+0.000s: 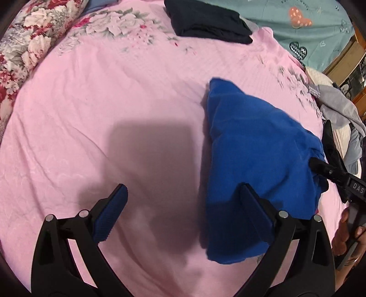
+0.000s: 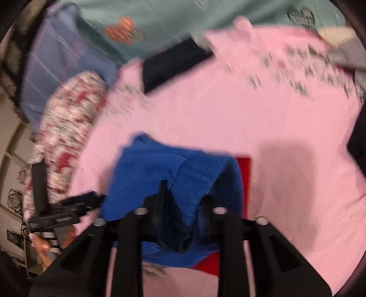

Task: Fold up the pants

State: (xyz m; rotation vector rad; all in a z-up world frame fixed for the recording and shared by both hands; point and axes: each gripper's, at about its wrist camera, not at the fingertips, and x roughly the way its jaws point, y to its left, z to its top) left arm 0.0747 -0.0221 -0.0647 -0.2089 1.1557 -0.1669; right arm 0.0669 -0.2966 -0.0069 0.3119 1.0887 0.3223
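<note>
One pair of blue pants point(image 1: 258, 155) lies bunched on the pink bedsheet point(image 1: 114, 91), already doubled into a thick wedge that narrows toward the far end. Its ribbed waistband point(image 2: 196, 180) is gathered up between the fingers of the right gripper point(image 2: 180, 205), which are closed tight on that cloth; this grip probably serves to lift the waist end and carry it over for the next fold, or to move the bundle aside. Something red point(image 2: 243, 182) shows just under the pants at their right edge, but the motion-blurred right wrist view does not reveal what it is.

The left gripper point(image 1: 183, 205) hangs above the sheet with its jaws spread wide and nothing between them; its right finger overlaps the near corner of the pants in the left wrist view, though contact cannot be confirmed. It seems poised to pin or take that near corner.

Farther off, a folded dark garment point(image 1: 205, 20) rests near the far edge of the sheet, likely a finished piece. A floral pillow point(image 1: 29, 38) sits on the left, and a teal blanket point(image 1: 304, 22) with heart prints lies beyond. Grey clothes point(image 1: 338, 107) are heaped at the right. No containers are visible.
</note>
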